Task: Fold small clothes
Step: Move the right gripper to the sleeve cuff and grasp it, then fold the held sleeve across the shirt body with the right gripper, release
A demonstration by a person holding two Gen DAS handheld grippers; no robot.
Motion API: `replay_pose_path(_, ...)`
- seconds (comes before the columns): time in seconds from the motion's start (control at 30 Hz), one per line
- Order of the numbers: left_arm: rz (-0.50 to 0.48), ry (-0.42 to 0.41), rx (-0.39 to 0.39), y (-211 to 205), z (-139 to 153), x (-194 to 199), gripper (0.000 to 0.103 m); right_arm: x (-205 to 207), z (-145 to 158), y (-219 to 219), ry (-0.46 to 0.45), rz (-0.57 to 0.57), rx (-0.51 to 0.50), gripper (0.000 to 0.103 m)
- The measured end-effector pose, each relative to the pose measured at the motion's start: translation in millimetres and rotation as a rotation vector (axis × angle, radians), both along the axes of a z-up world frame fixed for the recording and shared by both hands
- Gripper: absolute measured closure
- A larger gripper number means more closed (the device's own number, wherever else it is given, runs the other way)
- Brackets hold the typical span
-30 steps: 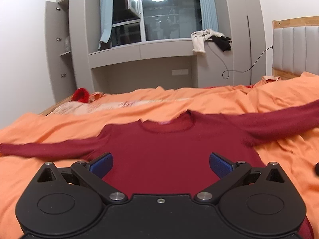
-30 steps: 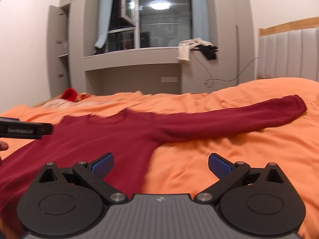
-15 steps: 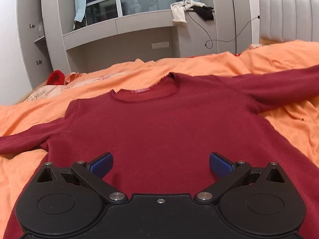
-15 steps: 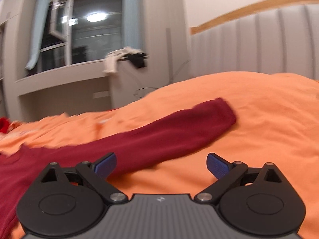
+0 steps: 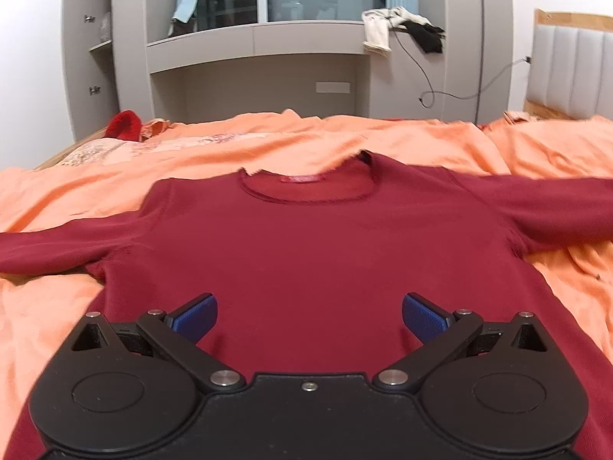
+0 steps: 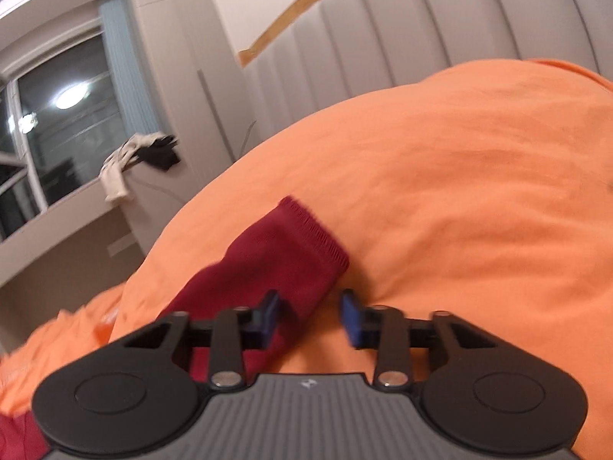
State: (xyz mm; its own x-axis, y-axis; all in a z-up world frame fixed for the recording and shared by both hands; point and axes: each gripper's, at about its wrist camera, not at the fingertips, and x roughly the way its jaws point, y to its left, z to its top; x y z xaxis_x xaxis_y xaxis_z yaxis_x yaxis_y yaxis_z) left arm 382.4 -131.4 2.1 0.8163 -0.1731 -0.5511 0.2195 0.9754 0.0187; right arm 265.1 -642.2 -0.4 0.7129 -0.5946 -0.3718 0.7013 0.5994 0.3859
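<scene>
While one dark red sweater (image 5: 306, 253) lay flat, neckline away, sleeves outstretched sideways, the left gripper (image 5: 308, 316) gaped and the right gripper (image 6: 309, 316), just narrowing, straddled one cuff (image 6: 306, 237) unpressed.

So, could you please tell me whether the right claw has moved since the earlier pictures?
Yes. The right claw moved along the sleeve to its cuff, toward the headboard, its jaws closing.

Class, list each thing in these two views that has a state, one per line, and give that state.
Dark red sweater: spread flat, unfolded, on the orange bedding.
Sweater sleeve cuff: lying on the bedding, between the right fingers.
Left gripper: open, over the sweater.
Right gripper: just been closing, gap remains.
</scene>
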Motion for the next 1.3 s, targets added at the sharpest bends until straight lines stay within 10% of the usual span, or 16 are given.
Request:
replay_pose_path(0.1, 0.04, -0.003, 0.026, 7.6, 3.1, 7.1, 0.001, 6.1, 2.5, -4.2, 0.007, -0.022, -0.018, 0.098)
replay_pose_path(0.5, 0.075, 0.067, 0.027, 50.4, 14.9, 26.2, 0.001, 47.8, 82.3, 86.5, -0.048, 0.184, -0.248, 0.099)
replay_pose_path(0.83, 0.275, 0.088, 0.008, 121.9, 25.8, 34.1, 0.001, 121.5, 150.9, 243.5, -0.131, 0.616, -0.368, 0.099)
replay_pose_path(1.3, 0.394, 0.077, -0.205, 192.3, 33.6, 31.4, 0.001, 182.8, 42.3, 463.7, 0.185, 1.094, -0.487, 0.1)
